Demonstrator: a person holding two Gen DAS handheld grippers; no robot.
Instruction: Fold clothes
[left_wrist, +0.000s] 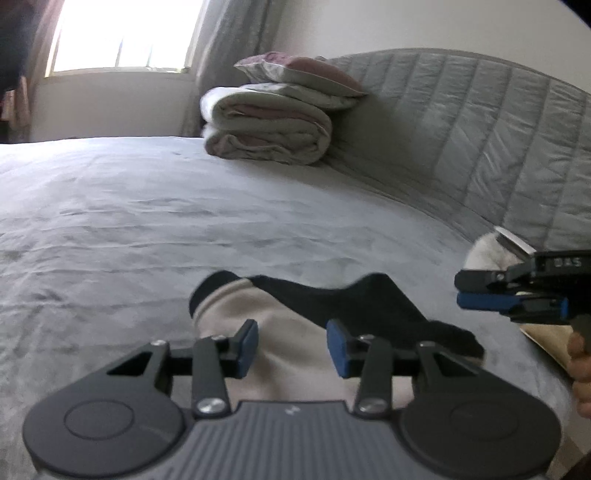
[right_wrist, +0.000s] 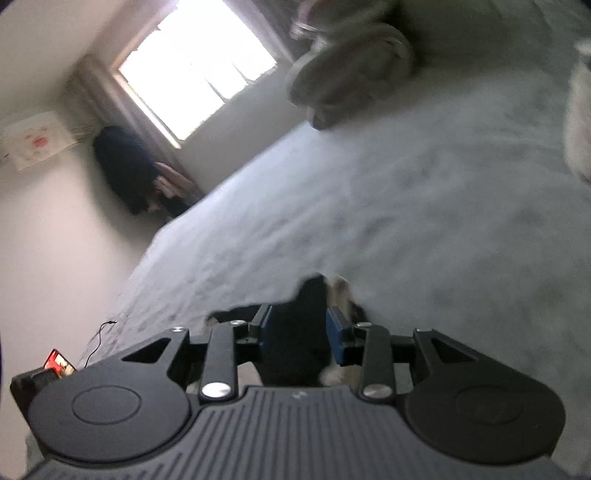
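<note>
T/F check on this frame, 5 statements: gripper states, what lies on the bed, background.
1. The left gripper is open over a beige and black garment. True.
2. That garment hangs in the air, clear of the bed. False: it lies on the grey bedsheet.
3. Folded bedding is stacked at the far end of the bed, beside the quilted headboard. True.
4. The right gripper is clamped fully shut with no gap. False: its jaws stand apart, with dark fabric between them.
5. The room has no window. False: a bright window shows beyond the bed.
</note>
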